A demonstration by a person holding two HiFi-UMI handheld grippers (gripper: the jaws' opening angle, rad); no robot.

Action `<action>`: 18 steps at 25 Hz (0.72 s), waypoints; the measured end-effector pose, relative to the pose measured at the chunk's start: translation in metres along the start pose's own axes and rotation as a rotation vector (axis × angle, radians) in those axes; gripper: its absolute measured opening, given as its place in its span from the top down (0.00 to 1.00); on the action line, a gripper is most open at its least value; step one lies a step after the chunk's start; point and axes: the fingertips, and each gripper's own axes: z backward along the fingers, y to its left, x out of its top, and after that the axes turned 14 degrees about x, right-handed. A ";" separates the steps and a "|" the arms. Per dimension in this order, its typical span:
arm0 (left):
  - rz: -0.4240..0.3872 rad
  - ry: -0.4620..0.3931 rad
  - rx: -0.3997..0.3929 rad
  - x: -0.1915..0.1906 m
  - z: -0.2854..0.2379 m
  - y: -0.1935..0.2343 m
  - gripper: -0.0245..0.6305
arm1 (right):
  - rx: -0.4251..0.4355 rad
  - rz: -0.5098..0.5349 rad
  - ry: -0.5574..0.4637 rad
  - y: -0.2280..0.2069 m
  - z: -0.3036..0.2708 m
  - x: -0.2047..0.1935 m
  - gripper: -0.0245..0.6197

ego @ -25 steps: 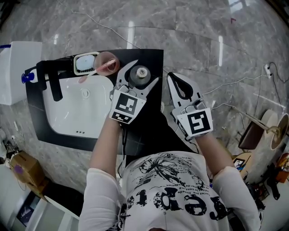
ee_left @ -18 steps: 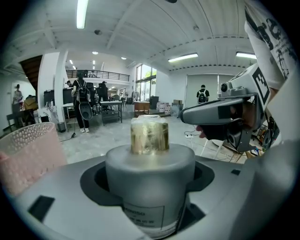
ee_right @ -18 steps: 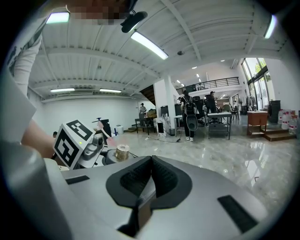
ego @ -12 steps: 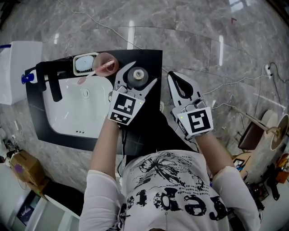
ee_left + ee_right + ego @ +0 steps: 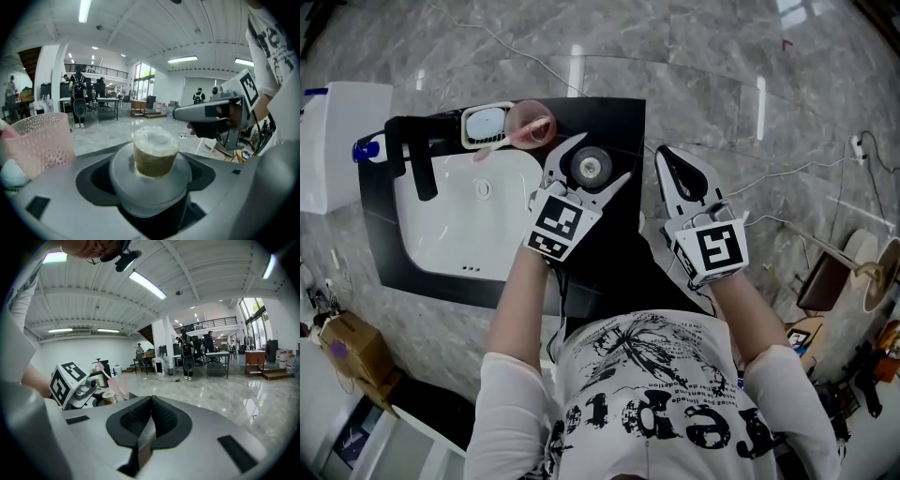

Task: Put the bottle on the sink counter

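Note:
In the head view a grey bottle with a pale round cap stands upright between the jaws of my left gripper, over the black sink counter just right of the white basin. The left gripper view shows the jaws shut on the bottle's body, its cap rising above them. My right gripper hangs off the counter's right edge. It is shut with nothing in it, its black pads pressed together.
A pink cup stands at the basin's back right corner, close to the bottle, and also shows in the left gripper view. A soap dish and a black faucet line the back edge. A white box sits left of the counter. Marble floor lies around it.
The left gripper with the bottle has shifted only slightly over the counter beside the basin. The right gripper stays shut and nearly still.

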 end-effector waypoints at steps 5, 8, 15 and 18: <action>-0.017 -0.065 0.037 0.012 0.030 0.003 0.39 | -0.036 0.054 0.003 0.025 0.009 0.008 0.94; -0.032 -0.132 0.099 0.027 0.053 0.006 0.39 | -0.061 0.084 -0.011 0.042 0.018 0.017 0.94; -0.014 -0.290 0.155 0.064 0.140 0.008 0.43 | -0.129 0.142 -0.066 0.103 0.047 0.045 0.94; 0.030 -0.315 0.130 0.070 0.186 0.001 0.64 | -0.145 0.164 -0.080 0.138 0.064 0.055 0.94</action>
